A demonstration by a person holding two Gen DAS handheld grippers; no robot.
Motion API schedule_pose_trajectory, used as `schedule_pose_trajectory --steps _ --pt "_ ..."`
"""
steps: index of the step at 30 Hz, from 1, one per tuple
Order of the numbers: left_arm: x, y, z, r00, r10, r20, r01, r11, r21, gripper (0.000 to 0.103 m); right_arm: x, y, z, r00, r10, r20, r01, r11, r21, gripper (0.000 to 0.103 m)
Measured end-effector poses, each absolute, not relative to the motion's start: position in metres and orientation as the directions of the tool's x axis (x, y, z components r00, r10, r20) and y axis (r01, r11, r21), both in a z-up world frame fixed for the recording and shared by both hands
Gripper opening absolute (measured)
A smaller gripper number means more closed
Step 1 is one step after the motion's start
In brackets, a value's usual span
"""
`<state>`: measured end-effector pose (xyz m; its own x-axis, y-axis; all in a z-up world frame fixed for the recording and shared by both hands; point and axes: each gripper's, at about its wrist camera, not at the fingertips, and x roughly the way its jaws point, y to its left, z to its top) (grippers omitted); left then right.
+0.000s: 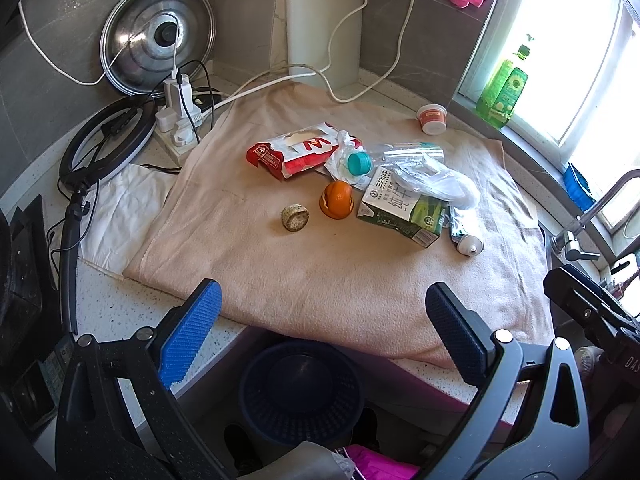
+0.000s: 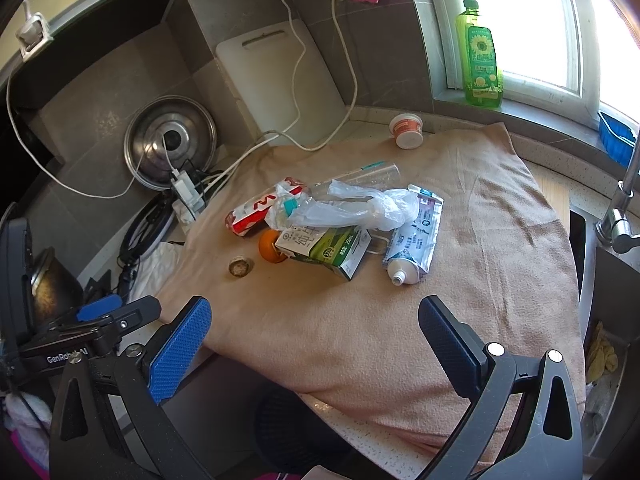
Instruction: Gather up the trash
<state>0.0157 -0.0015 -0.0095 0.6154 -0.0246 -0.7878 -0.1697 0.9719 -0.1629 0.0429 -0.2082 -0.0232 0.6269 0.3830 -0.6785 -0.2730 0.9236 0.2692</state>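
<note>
Trash lies on a pink towel (image 1: 320, 280) (image 2: 500, 260): a red tissue pack (image 1: 294, 151) (image 2: 256, 210), a clear bottle with a teal cap (image 1: 394, 157) (image 2: 320, 196), a crumpled plastic bag (image 1: 440, 182) (image 2: 360, 208), a green milk carton (image 1: 400, 210) (image 2: 324, 248), an orange peel (image 1: 337, 199) (image 2: 269, 246), a small brown lump (image 1: 295, 218) (image 2: 241, 267), a squeezed tube (image 1: 466, 234) (image 2: 414, 236) and a small cup (image 1: 432, 119) (image 2: 408, 131). My left gripper (image 1: 324, 336) and right gripper (image 2: 316, 344) hang open and empty near the towel's front edge.
A dark blue mesh bin (image 1: 302, 392) (image 2: 296, 428) stands on the floor below the counter edge. A pot lid (image 1: 158, 36), power strip with cables (image 1: 180, 120), ring light (image 1: 106, 140) and cutting board (image 1: 320, 16) crowd the back left. A faucet (image 2: 620, 208) and sink are at right.
</note>
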Motion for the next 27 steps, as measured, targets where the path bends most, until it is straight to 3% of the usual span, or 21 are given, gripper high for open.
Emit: schedule_pose_trajectory --steps 27 --pt "0.039 0.037 -0.040 0.587 -0.013 -0.810 -0.216 0.961 -0.172 0.103 0.068 -0.236 -0.048 0.619 0.292 -0.729 -0.176 0.956 0.233 0.102"
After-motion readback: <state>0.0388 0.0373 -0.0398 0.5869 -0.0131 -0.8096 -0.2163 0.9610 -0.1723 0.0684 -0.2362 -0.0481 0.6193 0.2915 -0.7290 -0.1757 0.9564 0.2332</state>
